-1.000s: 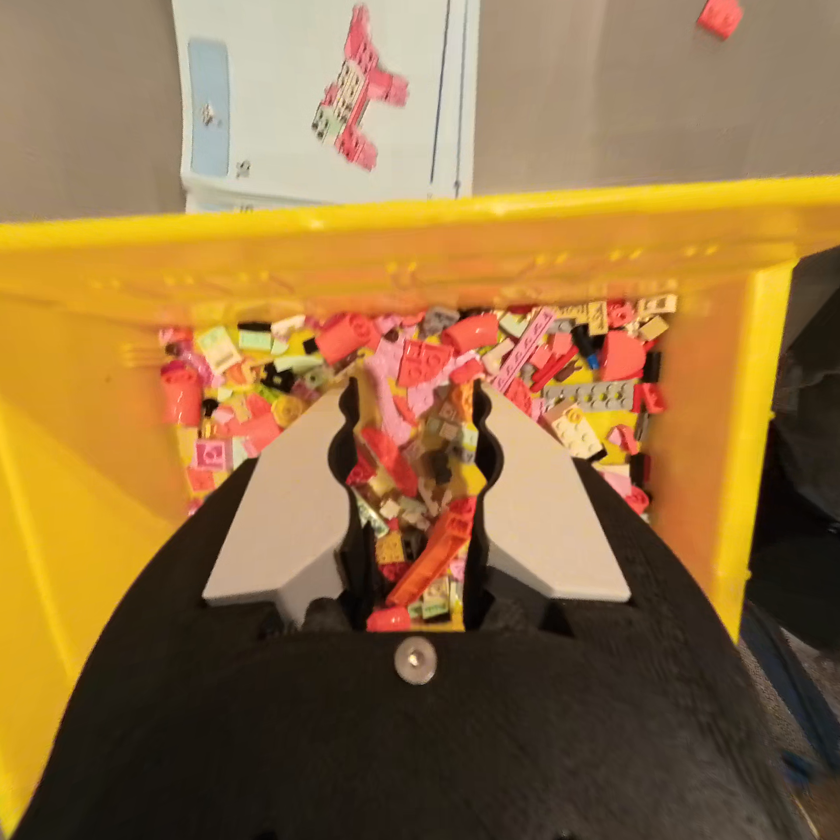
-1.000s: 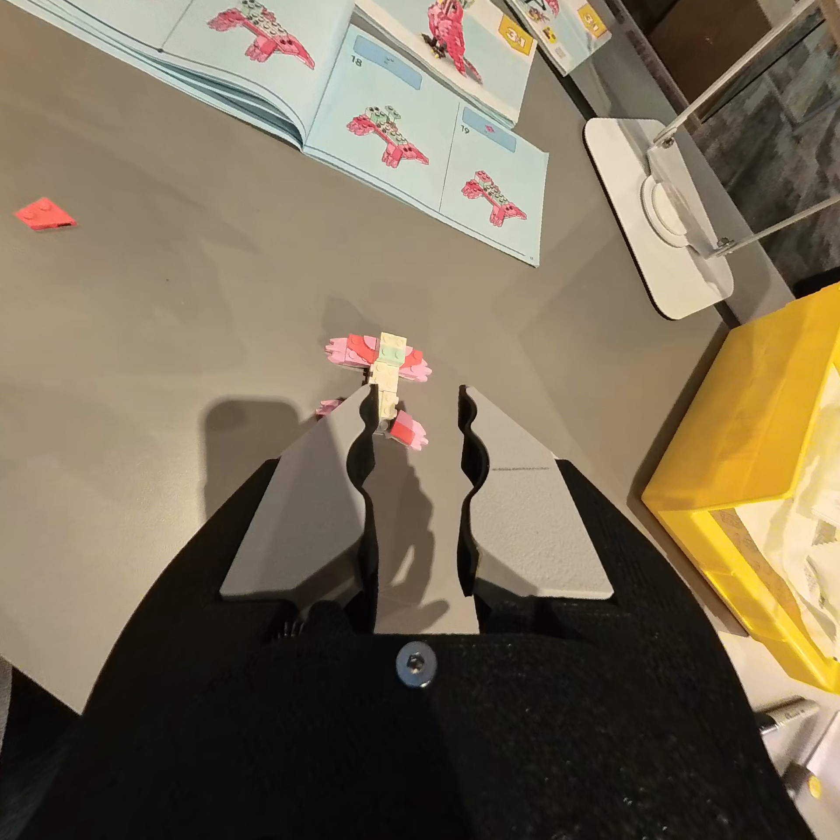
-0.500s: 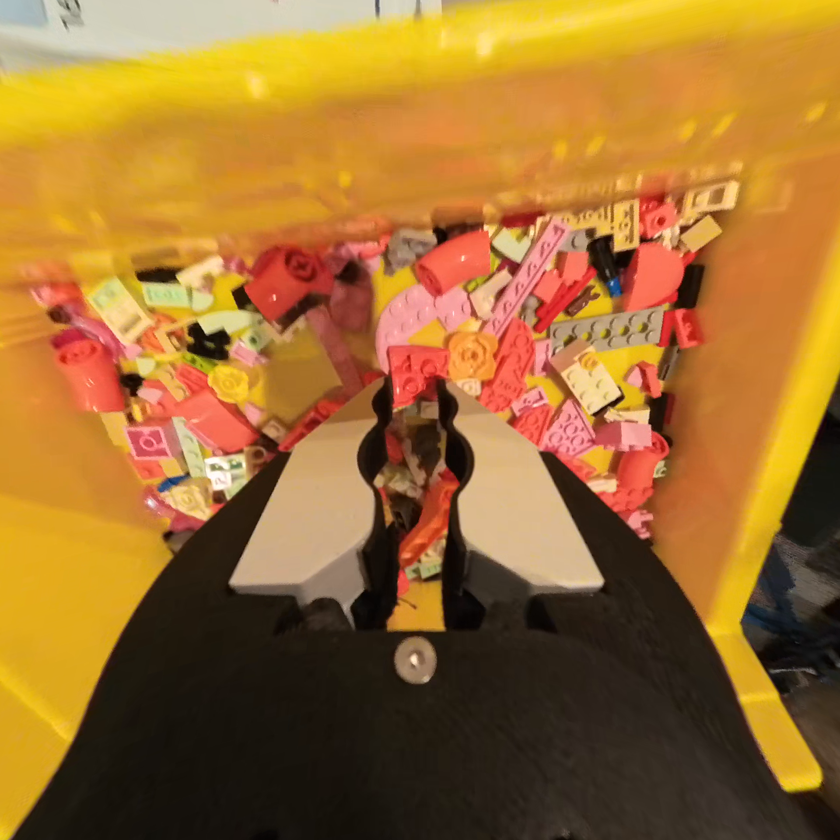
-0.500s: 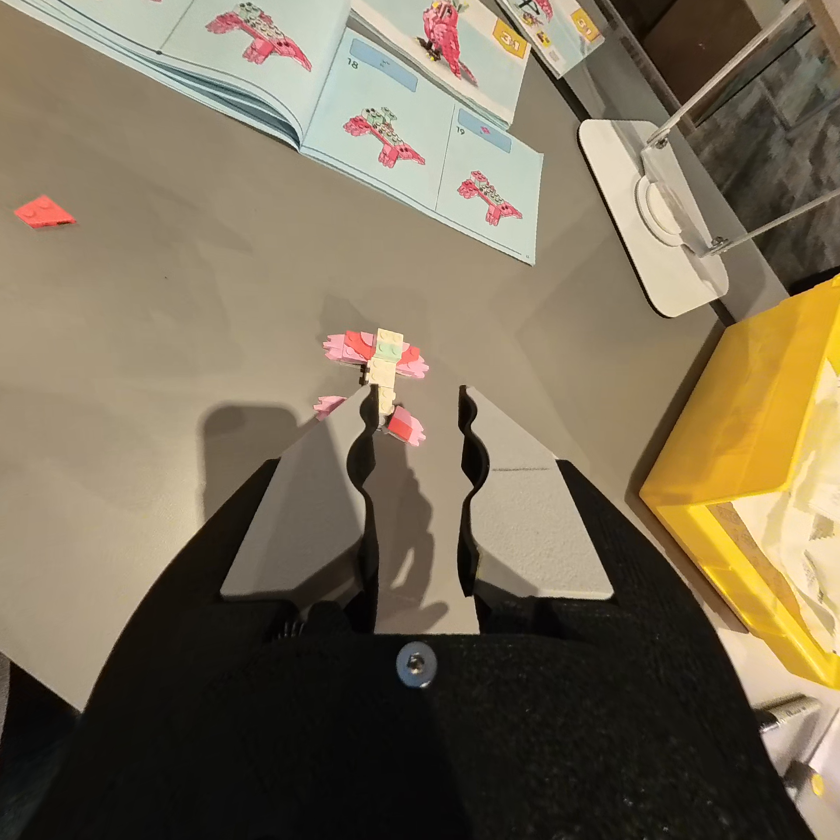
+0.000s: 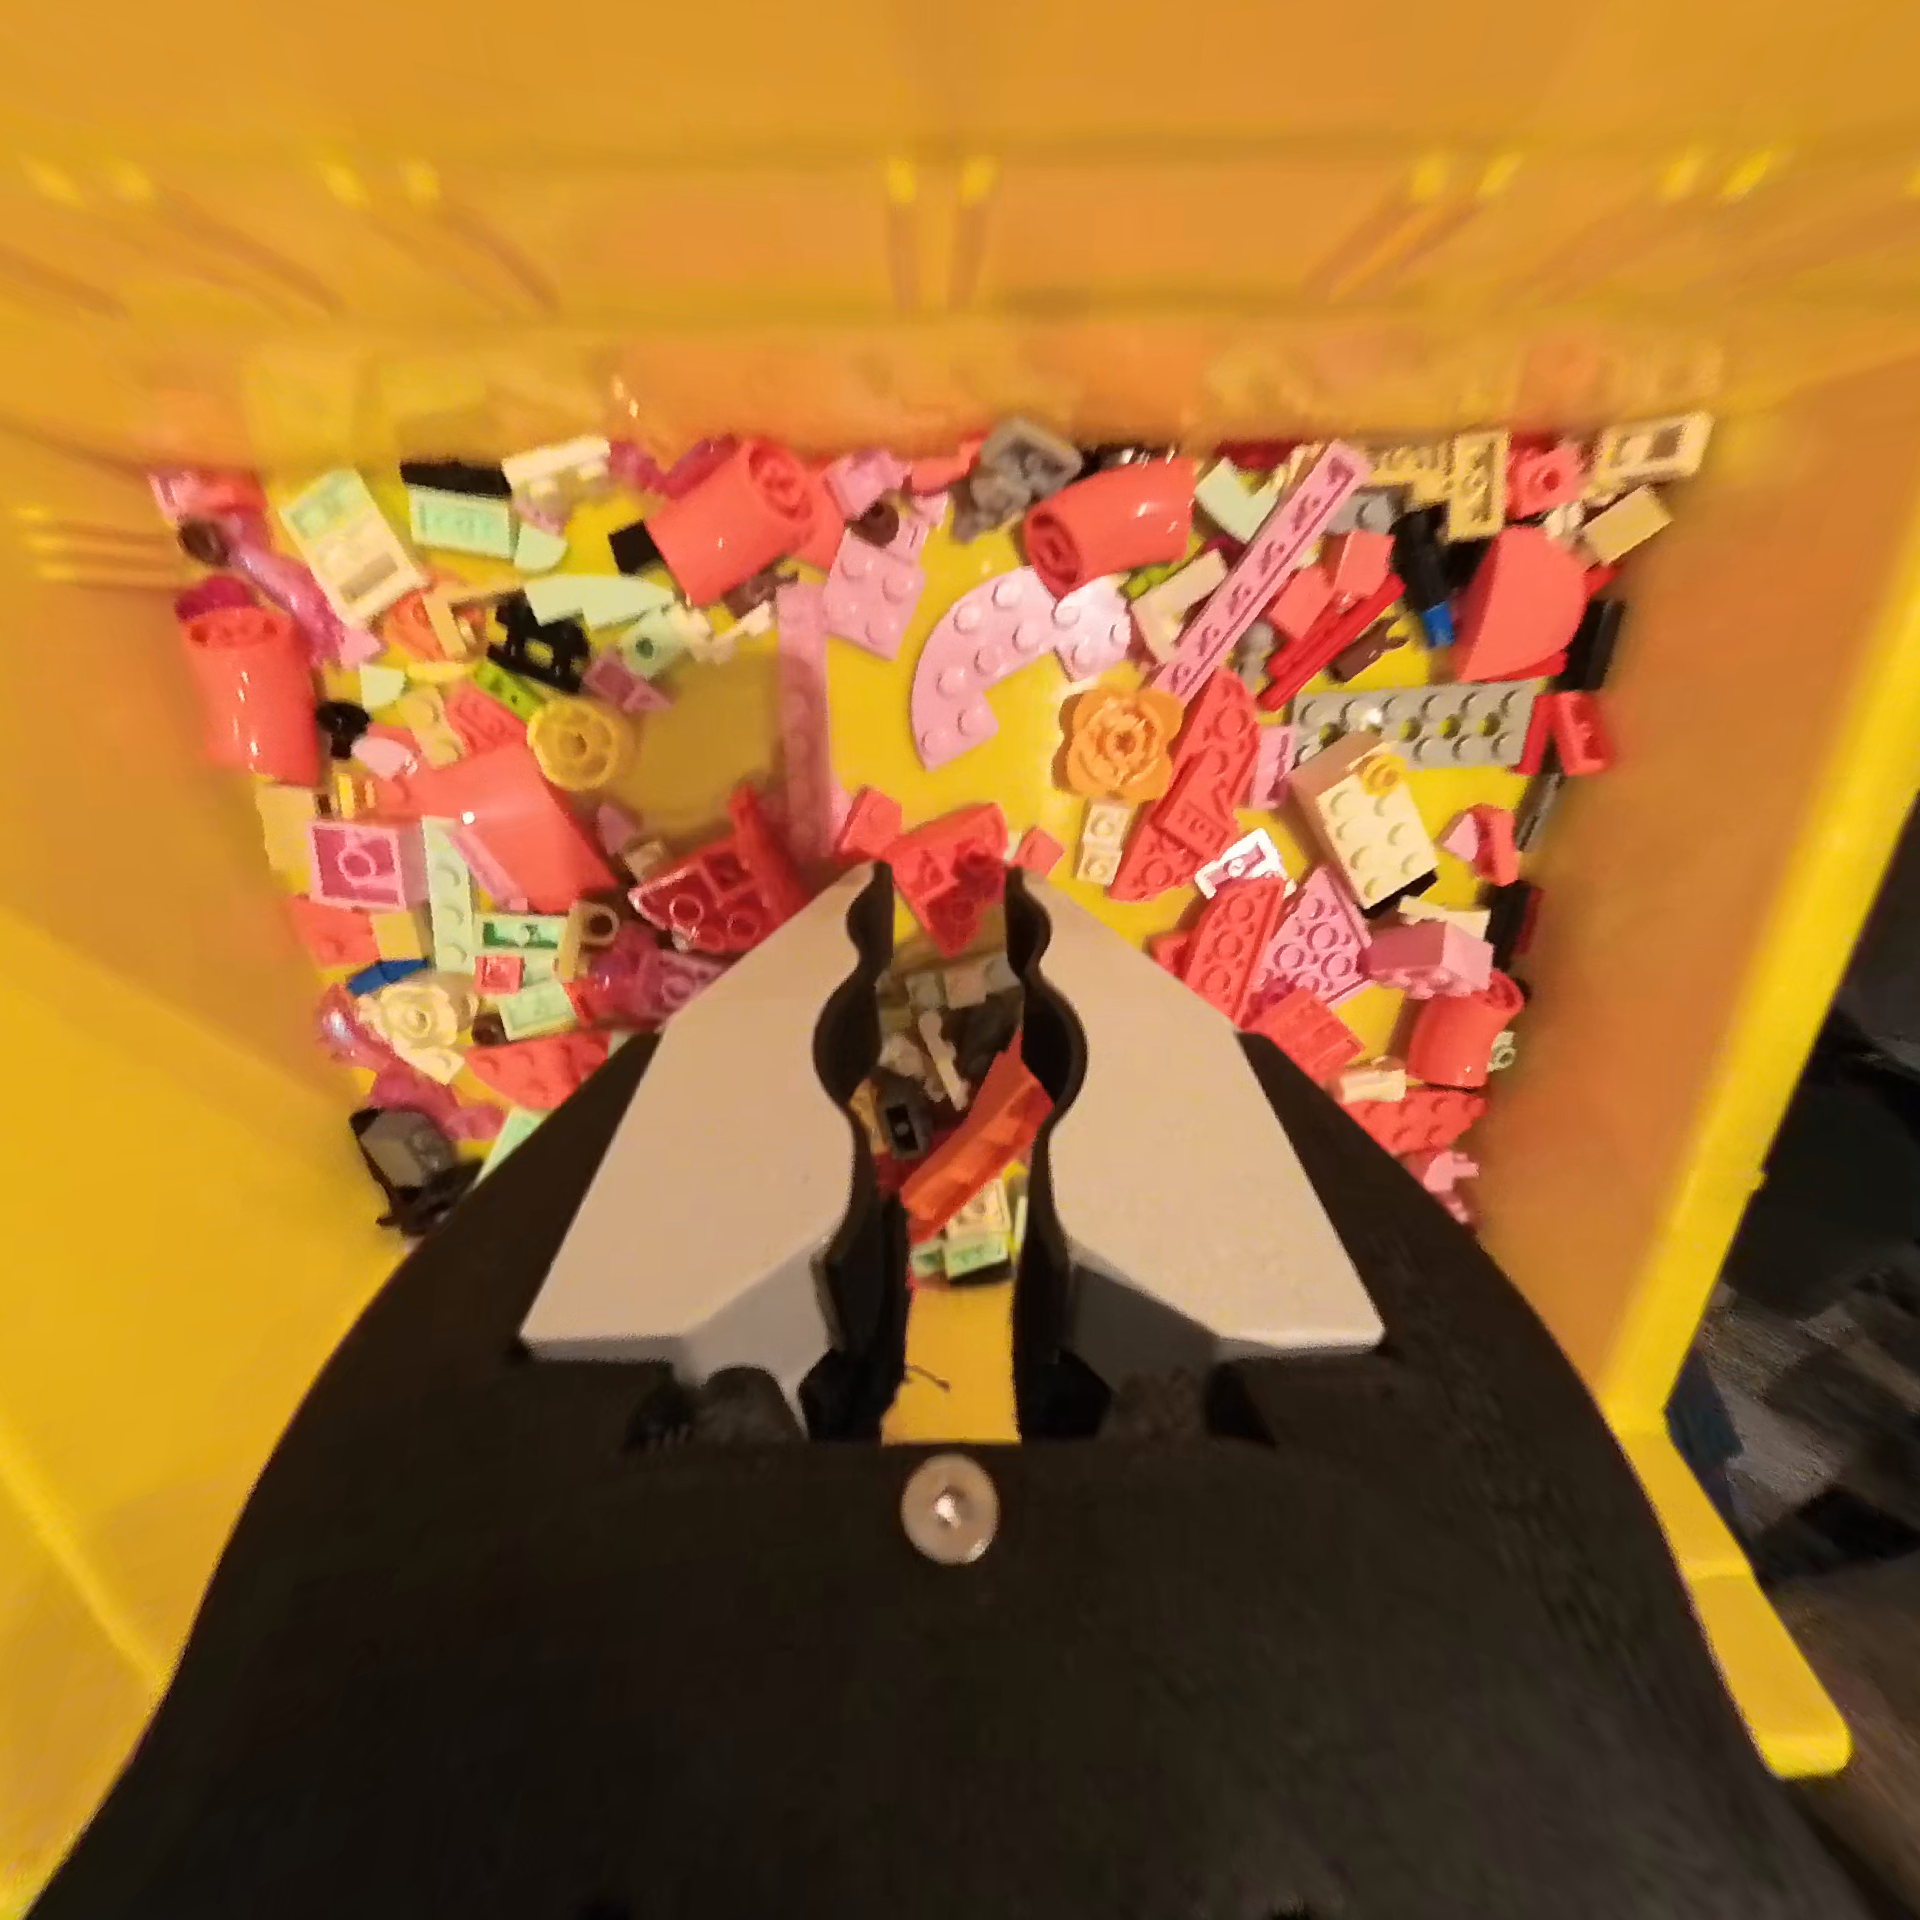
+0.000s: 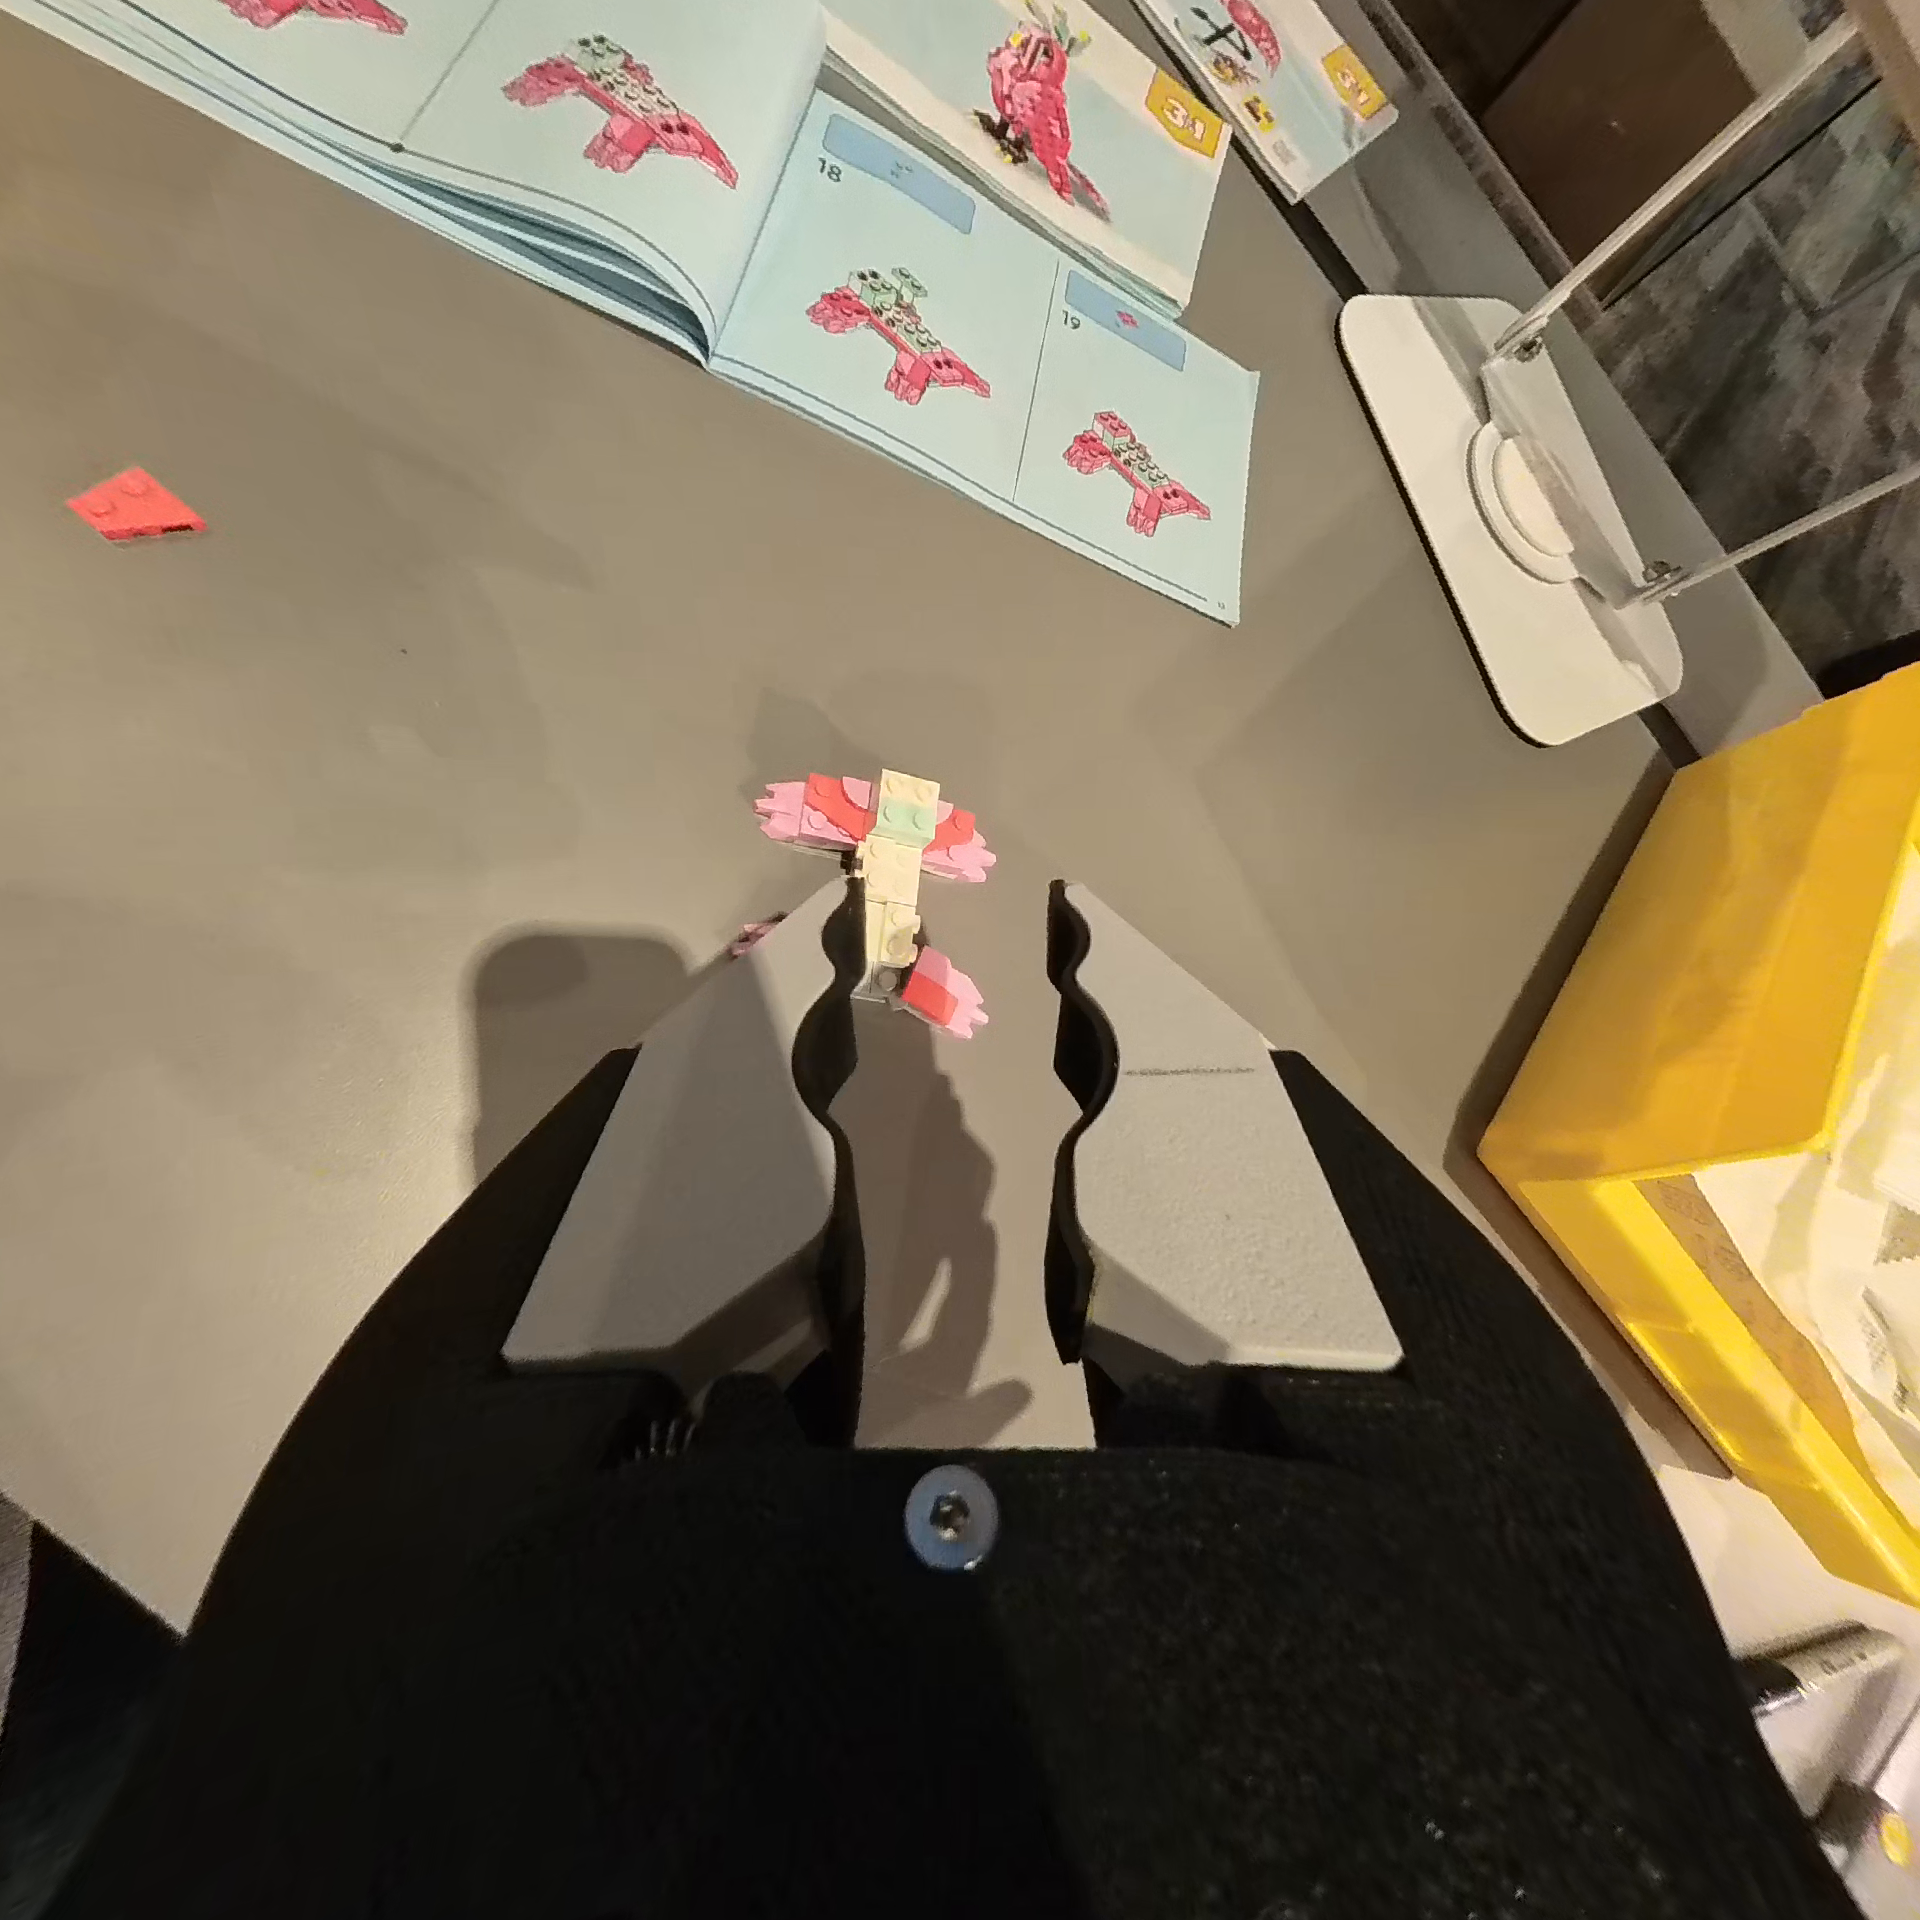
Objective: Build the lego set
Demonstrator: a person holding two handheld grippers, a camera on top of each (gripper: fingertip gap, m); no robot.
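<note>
Warm, dim indoor light. The bin [image 5: 935,260] rim is motion-blurred; wide-angle bending at edges. A soft claw shadow falls on the table [image 6: 416,727].

Pink-and-white lego model [image 6: 891,883] on table

The bin [image 5: 125,1039] is bright yellow, wall and floor alike. The loose bricks [image 5: 935,727] in it are mostly coral red and pale pink, with mint green, cream, grey, black and a few orange pieces; a curved plate [image 5: 982,665] is lilac pink and a flower piece [image 5: 1122,743] is orange-yellow. The left claw [image 5: 940,883] has light grey fingers with black inner pads on a black body. On the matt grey worktop [image 6: 416,727] the small model [image 6: 883,873] is cream and mint down its middle with pink and red wings. The open booklet [image 6: 935,291] is pale blue with pink figures. A lone plate [image 6: 135,502] is red.
</note>
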